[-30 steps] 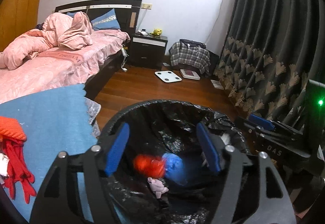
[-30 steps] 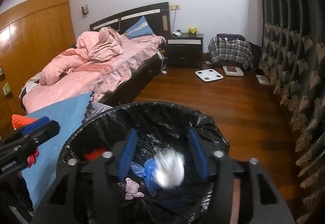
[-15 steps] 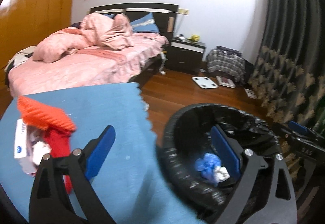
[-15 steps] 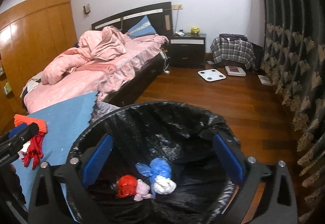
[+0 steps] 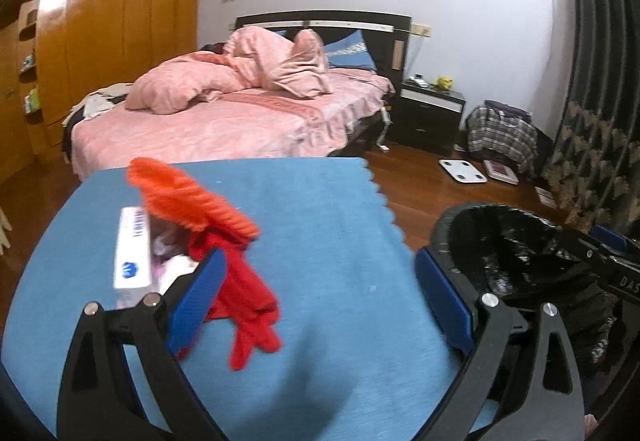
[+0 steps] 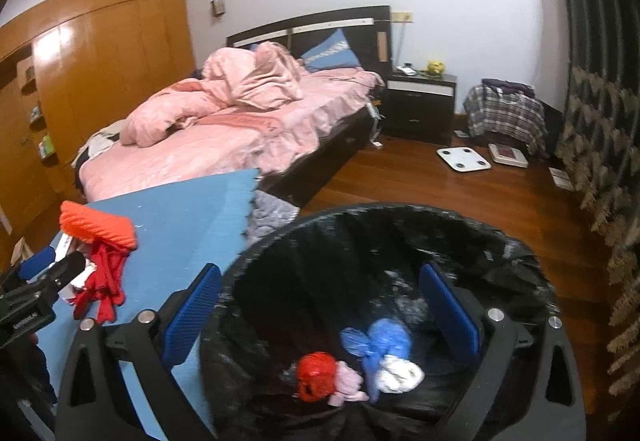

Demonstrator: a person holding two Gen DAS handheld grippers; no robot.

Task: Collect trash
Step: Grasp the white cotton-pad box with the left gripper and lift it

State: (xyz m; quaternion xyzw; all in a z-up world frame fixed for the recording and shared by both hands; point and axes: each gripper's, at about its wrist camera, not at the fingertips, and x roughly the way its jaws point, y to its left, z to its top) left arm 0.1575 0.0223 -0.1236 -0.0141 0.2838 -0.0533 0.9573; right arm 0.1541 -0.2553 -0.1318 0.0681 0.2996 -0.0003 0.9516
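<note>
The bin [image 6: 384, 241], lined with a black bag, stands just beside the zigzag edge of the blue counter [image 5: 320, 209], with bare wood floor [image 6: 460, 193] open behind it. Left gripper [image 5: 320, 293] hangs over the counter, fingers spread and empty, red gloves [image 5: 240, 281] near the bin-far finger. Right gripper [image 6: 320, 309] straddles the bin rim, fingers spread, empty. Red [image 6: 316, 377], blue [image 6: 380, 341] and white trash [image 6: 400, 373] lies inside the bin.
</note>
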